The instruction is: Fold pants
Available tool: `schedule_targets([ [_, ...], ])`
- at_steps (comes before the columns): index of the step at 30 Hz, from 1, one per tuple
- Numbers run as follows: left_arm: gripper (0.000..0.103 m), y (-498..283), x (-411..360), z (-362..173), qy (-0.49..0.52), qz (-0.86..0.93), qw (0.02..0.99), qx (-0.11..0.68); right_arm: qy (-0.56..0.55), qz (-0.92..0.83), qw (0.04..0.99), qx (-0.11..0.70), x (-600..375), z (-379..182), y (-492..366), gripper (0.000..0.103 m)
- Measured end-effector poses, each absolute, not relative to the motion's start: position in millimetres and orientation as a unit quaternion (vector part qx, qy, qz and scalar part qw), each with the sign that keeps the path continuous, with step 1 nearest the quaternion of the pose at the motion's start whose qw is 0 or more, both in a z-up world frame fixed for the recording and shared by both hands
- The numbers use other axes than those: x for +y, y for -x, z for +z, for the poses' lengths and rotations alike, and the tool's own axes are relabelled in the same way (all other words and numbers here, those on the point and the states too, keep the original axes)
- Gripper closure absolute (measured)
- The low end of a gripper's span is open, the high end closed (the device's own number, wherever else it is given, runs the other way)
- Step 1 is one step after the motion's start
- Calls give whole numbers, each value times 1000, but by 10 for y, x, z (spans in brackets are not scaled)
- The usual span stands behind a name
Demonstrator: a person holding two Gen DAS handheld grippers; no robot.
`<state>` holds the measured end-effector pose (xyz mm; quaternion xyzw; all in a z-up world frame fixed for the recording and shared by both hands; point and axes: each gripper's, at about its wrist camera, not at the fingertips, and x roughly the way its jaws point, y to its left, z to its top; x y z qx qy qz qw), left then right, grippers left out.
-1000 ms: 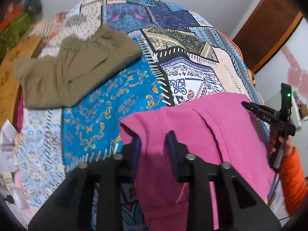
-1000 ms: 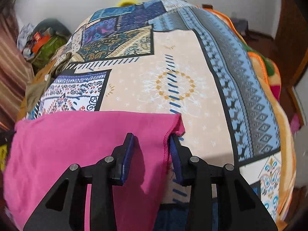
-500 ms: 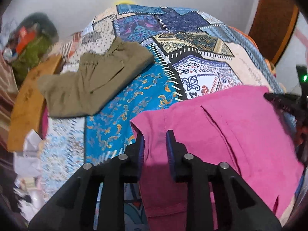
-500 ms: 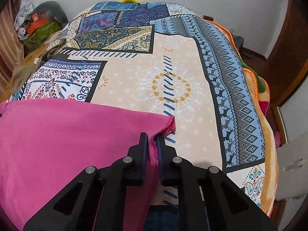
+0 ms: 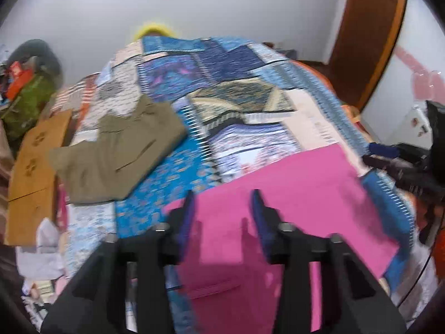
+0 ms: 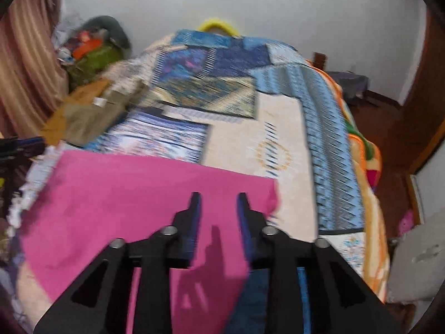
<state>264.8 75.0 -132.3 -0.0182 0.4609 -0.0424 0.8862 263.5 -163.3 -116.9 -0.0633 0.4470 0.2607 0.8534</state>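
Patchwork bedspread (image 5: 236, 117) under pink pants (image 5: 292, 194); grey wall (image 6: 278, 5) behind.

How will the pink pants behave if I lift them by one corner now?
The pink pants will probably drape and sag, since they lie flat and follow the bedspread like thin cloth. They look light, so a single grip by the open right gripper should carry them. The fold will likely fall open unless the open left gripper holds the other corner.
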Motion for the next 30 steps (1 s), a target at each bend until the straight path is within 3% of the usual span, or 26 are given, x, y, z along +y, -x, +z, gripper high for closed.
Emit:
schedule_targets([
  [1, 39, -2673, 693, -1317, 20, -52, 887, 459, 60, 270, 853, 443, -1552, -1131, -2620, 53],
  [2, 37, -2700, 617, -1325, 17, -61, 887, 457, 55, 282, 853, 436, -1476, -1091, -2588, 45],
  [4, 37, -2758, 475, -1394, -2, -70, 882, 466, 52, 303, 850, 428, -1314, -1060, -2530, 40],
  [13, 36, -2784, 266, -2026, -44, -76, 838, 539, 121, 344, 779, 511, -799, -1722, -2448, 39],
  [19, 30, -2470, 192, -2009, -92, -71, 852, 510, 89, 350, 775, 519, -1002, -1780, -2357, 36],
  [30, 24, -1933, 375, -1836, -83, -60, 862, 496, 63, 316, 786, 528, -1501, -1711, -1999, 30],
])
